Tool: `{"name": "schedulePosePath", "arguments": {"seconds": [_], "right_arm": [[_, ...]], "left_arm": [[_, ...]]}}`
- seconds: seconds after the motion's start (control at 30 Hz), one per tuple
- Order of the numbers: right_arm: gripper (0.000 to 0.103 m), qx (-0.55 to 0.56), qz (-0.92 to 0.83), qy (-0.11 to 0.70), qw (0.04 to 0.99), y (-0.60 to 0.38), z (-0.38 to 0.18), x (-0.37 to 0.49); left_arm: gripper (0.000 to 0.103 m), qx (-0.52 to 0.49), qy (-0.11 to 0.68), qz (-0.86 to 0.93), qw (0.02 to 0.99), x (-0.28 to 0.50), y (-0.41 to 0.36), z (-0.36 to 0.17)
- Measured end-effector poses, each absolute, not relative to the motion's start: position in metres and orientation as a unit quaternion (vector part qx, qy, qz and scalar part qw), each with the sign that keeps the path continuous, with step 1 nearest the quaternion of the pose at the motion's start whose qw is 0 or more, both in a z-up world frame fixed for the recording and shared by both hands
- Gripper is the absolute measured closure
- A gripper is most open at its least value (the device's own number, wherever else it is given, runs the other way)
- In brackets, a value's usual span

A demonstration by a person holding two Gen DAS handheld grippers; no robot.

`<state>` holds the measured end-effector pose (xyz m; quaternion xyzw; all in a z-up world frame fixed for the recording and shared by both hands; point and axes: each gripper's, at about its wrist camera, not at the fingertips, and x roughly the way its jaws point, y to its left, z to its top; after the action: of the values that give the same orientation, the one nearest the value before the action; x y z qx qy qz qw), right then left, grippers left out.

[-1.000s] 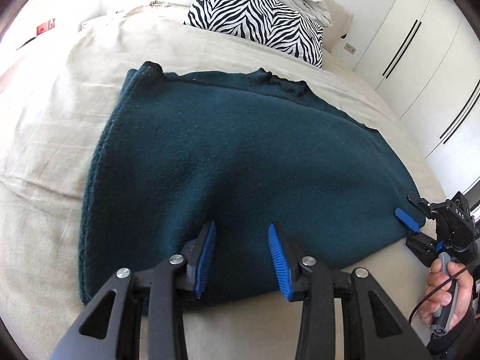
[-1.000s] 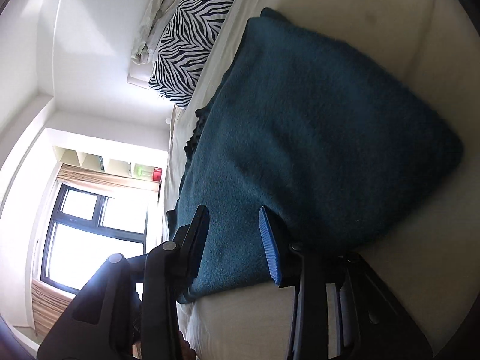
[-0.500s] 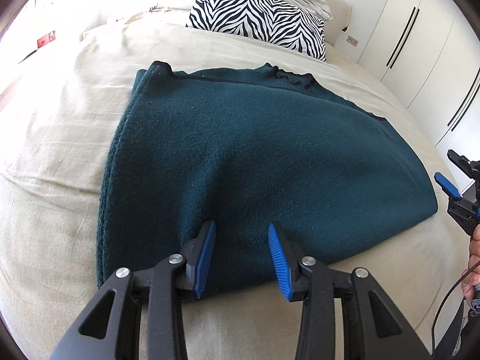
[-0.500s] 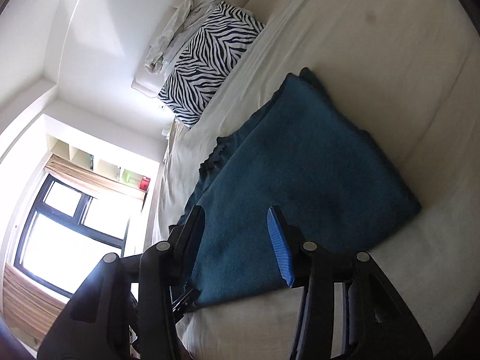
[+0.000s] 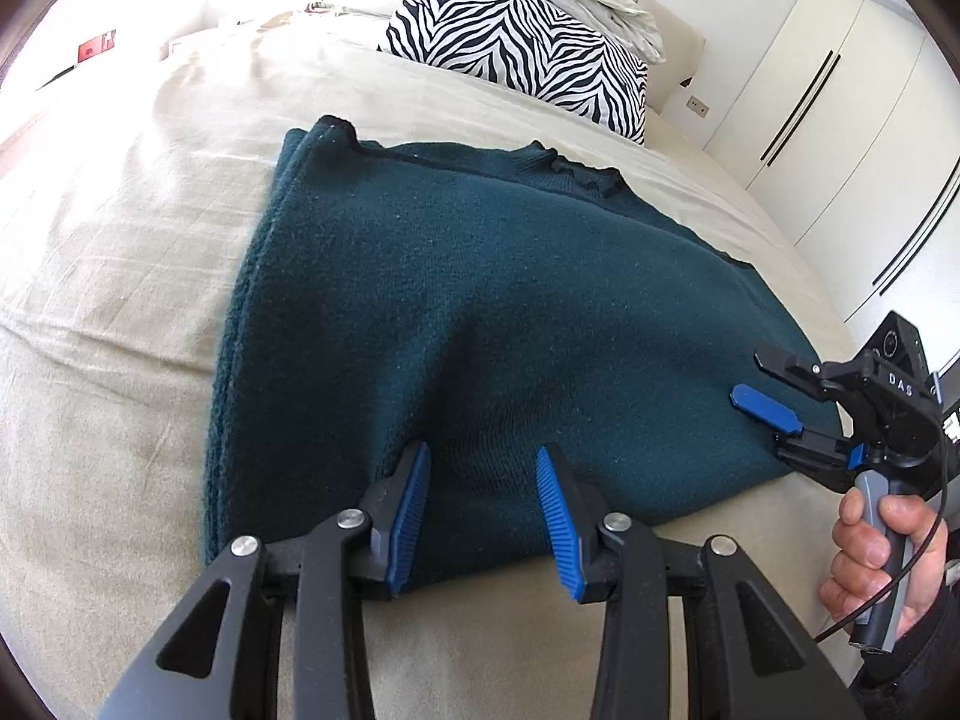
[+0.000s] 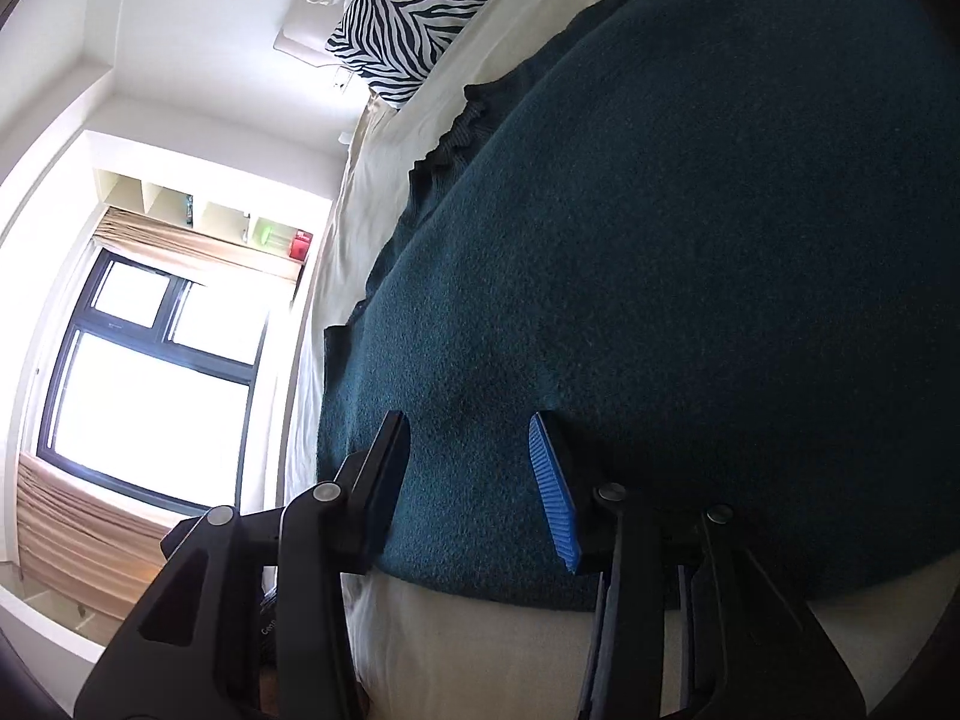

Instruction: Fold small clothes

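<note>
Sweater [image 5: 480, 324], dark teal knit, lies folded flat on the beige bed sheet [image 5: 120, 276], its ribbed neckline toward the headboard. At far left of the left wrist view the sheet is bare and creased; a red box [image 5: 96, 49] sits beyond the bed. Left gripper [image 5: 483, 516] hangs over the sweater's near edge, its blue pads [image 5: 408, 516] parted with only flat fabric showing between them, gripping nothing. Behind the sweater a zebra-striped pillow [image 5: 528, 42] leans at the headboard. Farther right, the right gripper [image 5: 765, 384] reaches over the sweater's right edge, held by a hand [image 5: 882, 552]; white wardrobe doors [image 5: 840, 90] stand behind. In the right wrist view its jaws are closing, teal fabric [image 6: 660, 240] lying between the pads without being pinched. A window [image 6: 150, 372] fills that view's left.
</note>
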<state>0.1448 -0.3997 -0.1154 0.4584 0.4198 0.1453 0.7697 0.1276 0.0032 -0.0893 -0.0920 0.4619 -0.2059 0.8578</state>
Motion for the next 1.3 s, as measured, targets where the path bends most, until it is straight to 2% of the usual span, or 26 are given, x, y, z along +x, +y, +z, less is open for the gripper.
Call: {"name": "schedulePosePath", "arguments": {"seconds": [0.1,0.13,0.2,0.3,0.33,0.63,1.0,1.07,1.13,1.17,1.23,1.3], "right_arm": [[0.063,0.468,0.114,0.402,0.778,-0.433,-0.113,0.127],[0.062,0.473,0.102,0.398,0.78,-0.447,-0.112,0.123],[0.06,0.472,0.079,0.388,0.788,-0.463,-0.102,0.108],[0.054,0.468,0.07,0.372,0.799,-0.477,-0.088,0.098],[0.054,0.469,0.076,0.369,0.799,-0.477,-0.084,0.096],[0.05,0.451,0.168,0.391,0.785,-0.402,-0.057,0.148],[0.05,0.435,0.245,0.436,0.749,-0.323,-0.047,0.222],[0.05,0.425,0.256,0.449,0.743,-0.305,-0.047,0.232],[0.05,0.414,0.266,0.463,0.737,-0.288,-0.048,0.244],[0.05,0.409,0.271,0.47,0.734,-0.279,-0.051,0.25],[0.05,0.4,0.278,0.486,0.726,-0.262,-0.056,0.263],[0.05,0.394,0.282,0.499,0.718,-0.247,-0.063,0.275]], "left_arm": [[0.063,-0.123,0.459,-0.198,0.858,0.125,0.024,-0.084],[0.056,-0.124,0.456,-0.179,0.863,0.122,0.032,-0.079],[0.053,-0.136,0.438,-0.159,0.874,0.115,0.052,-0.066],[0.038,-0.168,0.419,-0.135,0.882,0.112,0.08,-0.055],[0.037,-0.177,0.419,-0.13,0.881,0.115,0.087,-0.055],[0.037,-0.304,0.48,-0.182,0.803,0.162,0.101,-0.096],[0.037,-0.347,0.532,-0.237,0.735,0.201,0.082,-0.111],[0.04,-0.362,0.531,-0.244,0.726,0.2,0.083,-0.113],[0.057,-0.383,0.533,-0.254,0.71,0.198,0.086,-0.118],[0.063,-0.39,0.536,-0.255,0.704,0.198,0.087,-0.122],[0.083,-0.391,0.541,-0.254,0.7,0.198,0.089,-0.128],[0.088,-0.399,0.541,-0.255,0.695,0.197,0.093,-0.132]]}}
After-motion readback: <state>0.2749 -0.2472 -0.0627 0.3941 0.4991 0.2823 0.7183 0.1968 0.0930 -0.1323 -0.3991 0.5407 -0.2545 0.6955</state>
